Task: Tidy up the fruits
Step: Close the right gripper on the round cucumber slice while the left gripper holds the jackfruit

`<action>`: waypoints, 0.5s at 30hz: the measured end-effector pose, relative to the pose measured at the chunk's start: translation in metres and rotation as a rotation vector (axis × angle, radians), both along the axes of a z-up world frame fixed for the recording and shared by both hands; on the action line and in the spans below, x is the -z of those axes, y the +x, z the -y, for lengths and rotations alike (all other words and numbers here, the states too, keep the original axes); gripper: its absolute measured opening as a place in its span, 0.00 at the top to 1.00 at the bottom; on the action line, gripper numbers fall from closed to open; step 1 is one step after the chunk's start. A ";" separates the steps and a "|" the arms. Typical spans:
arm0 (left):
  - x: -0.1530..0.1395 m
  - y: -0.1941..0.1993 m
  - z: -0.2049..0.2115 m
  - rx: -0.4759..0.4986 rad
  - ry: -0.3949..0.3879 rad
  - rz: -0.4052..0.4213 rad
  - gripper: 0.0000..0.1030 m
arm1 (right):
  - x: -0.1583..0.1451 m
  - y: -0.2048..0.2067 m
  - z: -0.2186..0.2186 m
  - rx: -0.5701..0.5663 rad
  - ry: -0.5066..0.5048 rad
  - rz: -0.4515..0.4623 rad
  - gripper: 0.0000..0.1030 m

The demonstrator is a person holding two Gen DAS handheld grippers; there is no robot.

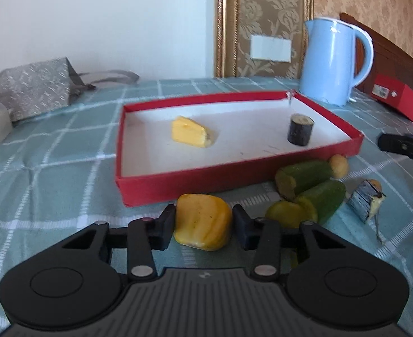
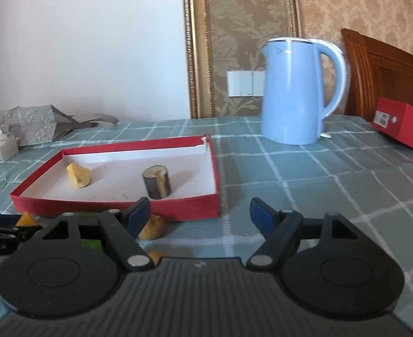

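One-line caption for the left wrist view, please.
Left tongs closed on a yellow fruit chunk before the red tray.

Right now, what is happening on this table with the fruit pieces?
A person is sorting fruit pieces into a red tray. The left tool is closed on a yellow chunk just in front of the tray. The right tool is open and empty. Two pieces already lie in the tray; several green pieces wait outside.

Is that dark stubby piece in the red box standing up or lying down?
Standing upright. The dark piece rests on one flat end inside the red box, its pale cut top facing up.
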State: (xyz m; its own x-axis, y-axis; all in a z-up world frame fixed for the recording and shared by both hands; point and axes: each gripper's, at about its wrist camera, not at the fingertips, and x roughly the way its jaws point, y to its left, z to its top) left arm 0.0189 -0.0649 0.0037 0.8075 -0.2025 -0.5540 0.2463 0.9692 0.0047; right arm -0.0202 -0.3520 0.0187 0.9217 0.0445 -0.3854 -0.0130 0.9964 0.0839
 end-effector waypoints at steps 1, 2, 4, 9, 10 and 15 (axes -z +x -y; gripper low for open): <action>-0.001 -0.002 -0.001 -0.006 -0.001 0.015 0.59 | 0.001 -0.001 0.002 0.001 0.007 -0.008 0.31; -0.002 -0.002 -0.001 -0.010 0.000 0.023 0.59 | 0.002 -0.002 0.004 -0.006 0.015 -0.025 0.31; -0.003 -0.003 -0.002 -0.013 0.005 0.033 0.59 | 0.006 -0.005 0.004 -0.042 0.026 -0.070 0.31; -0.005 -0.006 0.001 0.001 0.025 0.051 0.58 | 0.010 -0.017 -0.014 -0.123 -0.021 -0.085 0.31; -0.005 -0.006 0.001 0.002 0.024 0.051 0.58 | 0.010 -0.019 -0.020 -0.139 -0.046 -0.078 0.31; -0.005 -0.005 -0.002 -0.005 0.014 0.044 0.58 | 0.010 -0.024 -0.048 -0.214 -0.121 -0.061 0.44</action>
